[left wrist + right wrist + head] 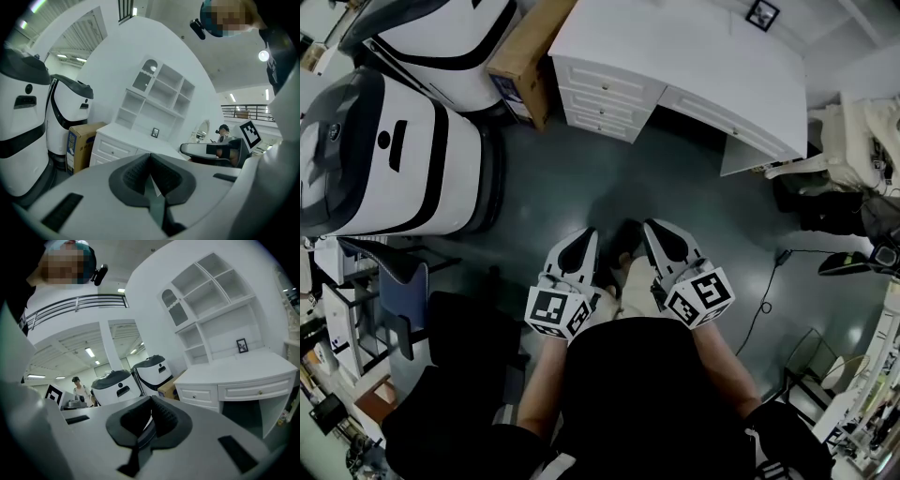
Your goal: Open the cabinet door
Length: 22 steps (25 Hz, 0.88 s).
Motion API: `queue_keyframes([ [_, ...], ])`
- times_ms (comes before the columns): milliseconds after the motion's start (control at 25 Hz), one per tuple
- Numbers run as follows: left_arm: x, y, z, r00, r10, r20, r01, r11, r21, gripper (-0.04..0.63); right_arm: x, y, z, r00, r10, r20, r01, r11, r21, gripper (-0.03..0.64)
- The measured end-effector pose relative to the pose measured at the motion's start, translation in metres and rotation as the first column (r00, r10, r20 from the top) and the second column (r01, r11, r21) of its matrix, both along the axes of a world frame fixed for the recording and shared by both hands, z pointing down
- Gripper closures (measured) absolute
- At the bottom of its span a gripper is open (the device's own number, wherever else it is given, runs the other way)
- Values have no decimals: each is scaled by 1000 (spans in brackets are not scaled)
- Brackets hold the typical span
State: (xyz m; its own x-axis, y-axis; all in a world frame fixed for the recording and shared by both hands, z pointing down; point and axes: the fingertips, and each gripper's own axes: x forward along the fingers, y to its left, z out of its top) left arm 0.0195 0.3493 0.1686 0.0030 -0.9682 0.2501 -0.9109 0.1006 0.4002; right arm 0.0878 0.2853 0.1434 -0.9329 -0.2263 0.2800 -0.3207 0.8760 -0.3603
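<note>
Item: white cabinet (694, 56), desk type, at 12 to 1 o'clock in the head view, well apart from both grippers. A drawer bank (600, 98) sits on its front with the drawers shut. An open shelf unit (211, 291) rises above the top, and a small picture frame (762, 14) stands on the top.

Item: left gripper (584, 236), jaws together with nothing between them. It is held close before the person's body and points toward 12 o'clock.

Item: right gripper (654, 228), jaws together, nothing held. It is just beside the left one, at its 3 o'clock.

Item: cardboard box (525, 56), against the cabinet's left end, at 11 o'clock.

Item: two large white-and-black machines (384, 159), at 10 o'clock, beside the box.

Item: dark floor (675, 187), between grippers and cabinet.

Item: cable (764, 300), on the floor at 4 o'clock.
</note>
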Motion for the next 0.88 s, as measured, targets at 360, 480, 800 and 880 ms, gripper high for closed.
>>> queue_keyframes([
  [360,-19,-60,26,1000,12,-4,-13,996,-86,574,-26,-60,32,999,-8,-40,7,999,-40,600],
  [480,-25,-91,35,999,37,7,-36,993,-113,574,-34,-89,37,999,1,-42,-2,1000,-31,598],
  [800,-36,-191,52,987,71,-145,-86,992,-96,574,-42,-174,65,997,63,-43,-66,996,-67,600],
  [880,-38,-209,55,982,72,-173,-88,992,-91,574,-41,-188,72,995,84,-49,-87,994,-72,600],
])
